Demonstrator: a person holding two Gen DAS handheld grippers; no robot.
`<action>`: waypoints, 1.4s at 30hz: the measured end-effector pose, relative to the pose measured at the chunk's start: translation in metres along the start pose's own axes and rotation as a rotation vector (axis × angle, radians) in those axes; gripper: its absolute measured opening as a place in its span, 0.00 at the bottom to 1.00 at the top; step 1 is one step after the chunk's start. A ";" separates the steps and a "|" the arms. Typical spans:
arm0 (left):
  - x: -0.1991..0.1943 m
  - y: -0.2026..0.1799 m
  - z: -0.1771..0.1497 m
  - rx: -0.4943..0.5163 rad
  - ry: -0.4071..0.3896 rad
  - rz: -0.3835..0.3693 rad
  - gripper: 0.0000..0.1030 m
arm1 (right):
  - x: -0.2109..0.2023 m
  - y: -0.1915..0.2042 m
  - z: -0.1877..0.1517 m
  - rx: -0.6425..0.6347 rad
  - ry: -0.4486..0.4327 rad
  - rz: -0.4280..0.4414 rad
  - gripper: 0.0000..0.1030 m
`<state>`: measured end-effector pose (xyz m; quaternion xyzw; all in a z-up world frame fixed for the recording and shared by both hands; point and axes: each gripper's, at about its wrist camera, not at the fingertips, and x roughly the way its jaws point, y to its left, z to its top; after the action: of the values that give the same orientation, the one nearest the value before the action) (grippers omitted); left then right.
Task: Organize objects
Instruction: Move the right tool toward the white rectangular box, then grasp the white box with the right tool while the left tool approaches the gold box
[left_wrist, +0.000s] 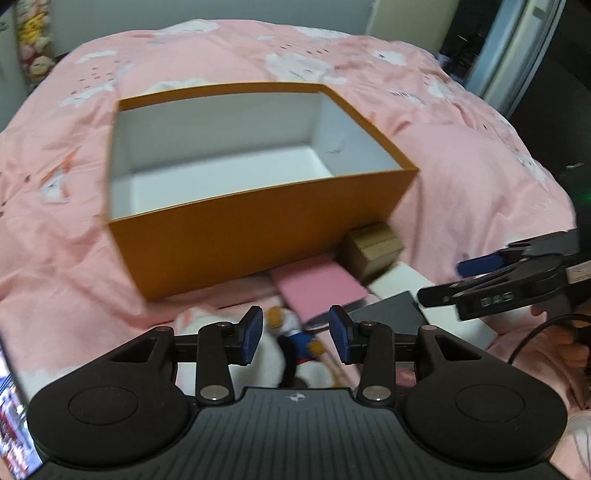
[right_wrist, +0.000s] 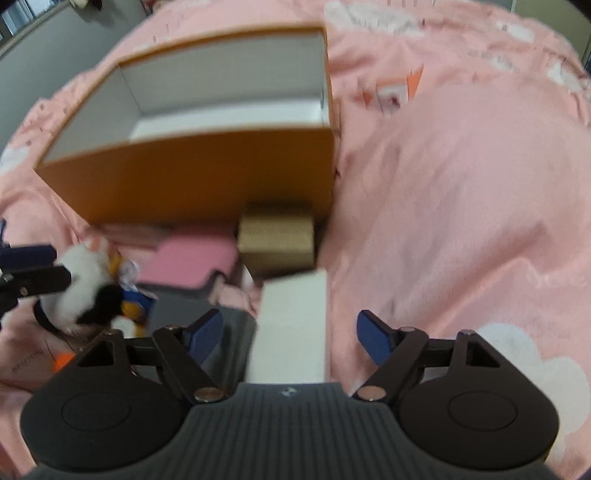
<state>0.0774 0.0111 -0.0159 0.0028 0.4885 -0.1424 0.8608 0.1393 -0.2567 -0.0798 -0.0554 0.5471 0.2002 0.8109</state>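
An open orange box (left_wrist: 236, 236) with a white inside stands on the pink bed cover. In front of it lie a small brown carton (left_wrist: 373, 251), a flat pink box (left_wrist: 317, 288), a dark grey box (left_wrist: 391, 314) and a white box (right_wrist: 291, 325). A white plush toy (left_wrist: 295, 343) with blue and orange parts lies below my left gripper (left_wrist: 297, 338), whose jaws stand apart on either side of it without pressing. My right gripper (right_wrist: 290, 338) is open over the white box, with gaps on both sides. Both views are blurred.
The pink patterned bed cover (right_wrist: 461, 206) spreads all around, bulging to the right of the orange box (right_wrist: 207, 177). Plush toys (left_wrist: 33, 48) stand on a shelf at the far left. A cable and a person's hand (left_wrist: 565, 343) show behind the right gripper (left_wrist: 454, 280).
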 end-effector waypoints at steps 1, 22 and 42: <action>0.004 -0.005 0.002 0.011 0.003 -0.005 0.46 | 0.005 -0.004 -0.001 0.002 0.024 -0.001 0.67; 0.037 -0.033 0.013 0.068 0.036 -0.047 0.46 | 0.047 -0.033 -0.011 0.117 0.174 0.216 0.53; 0.087 -0.054 0.051 0.071 0.084 -0.170 0.57 | -0.014 -0.076 0.007 0.140 0.008 0.035 0.51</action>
<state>0.1483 -0.0690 -0.0550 -0.0021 0.5175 -0.2319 0.8237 0.1703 -0.3274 -0.0740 0.0103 0.5637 0.1753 0.8071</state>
